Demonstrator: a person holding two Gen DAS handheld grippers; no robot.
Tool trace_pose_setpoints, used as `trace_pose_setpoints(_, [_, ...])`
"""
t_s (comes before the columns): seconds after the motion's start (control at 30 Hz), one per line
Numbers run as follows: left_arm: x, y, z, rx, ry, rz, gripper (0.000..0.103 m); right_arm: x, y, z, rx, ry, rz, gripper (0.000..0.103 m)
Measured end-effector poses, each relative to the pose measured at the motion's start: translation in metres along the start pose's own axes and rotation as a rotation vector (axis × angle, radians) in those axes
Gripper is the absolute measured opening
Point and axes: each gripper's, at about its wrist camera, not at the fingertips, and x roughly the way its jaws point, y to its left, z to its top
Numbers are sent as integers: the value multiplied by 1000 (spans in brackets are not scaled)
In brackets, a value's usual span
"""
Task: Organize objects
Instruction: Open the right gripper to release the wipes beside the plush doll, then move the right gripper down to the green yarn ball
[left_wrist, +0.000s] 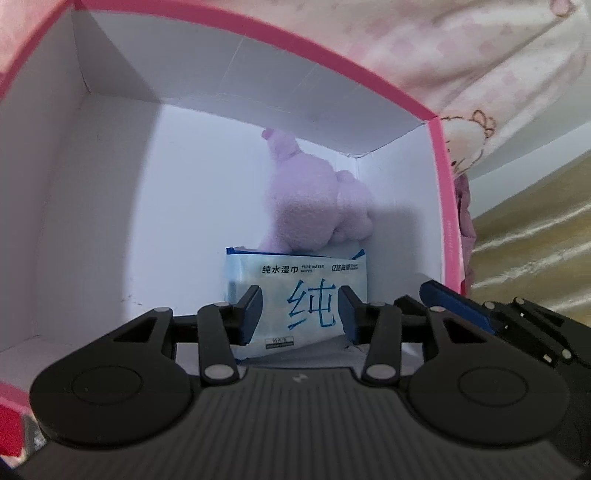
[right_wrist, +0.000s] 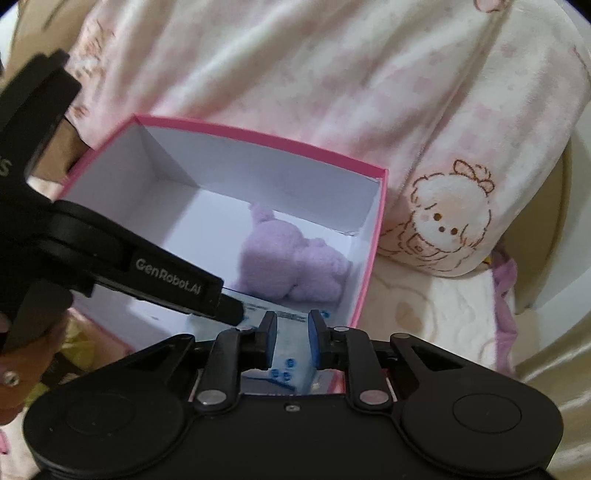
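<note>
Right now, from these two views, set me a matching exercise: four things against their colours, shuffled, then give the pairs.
Things:
1. stuffed toy
2. pack of wipes
3. box
4. pillow

Colours:
A. pink outside, white inside
B. cream with a cartoon face
C. purple
D. pale blue with blue writing

Pairs: 1-C, 2-D, 3-A, 4-B

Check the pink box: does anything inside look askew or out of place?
Mostly tidy. The wipes pack is propped on edge, slightly tilted, against the purple plush in the far right corner of the box, not lying flat. The left gripper straddles the pack. No damage shows.
</note>
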Motion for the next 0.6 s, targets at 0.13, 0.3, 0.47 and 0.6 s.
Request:
trace_pose_setpoints(0.13, [-32, -8, -10, 73, -26, 29, 48, -25, -2, -5, 32, -56, 71, 28])
trace_pose_setpoints(0.3, [-89, -7, -28, 133, -60, 46, 54, -58, -6, -5, 54, -82, 145, 32])
trace_pose_setpoints(0.47, [-137, -1, -47, 182, -107, 69, 55, -86, -2, -6, 109, -84, 196, 33])
trace_pose_setpoints(0.6, [-175, 6, -59, 203, -142, 99, 57, -109, 8, -16, 167, -63, 240, 33])
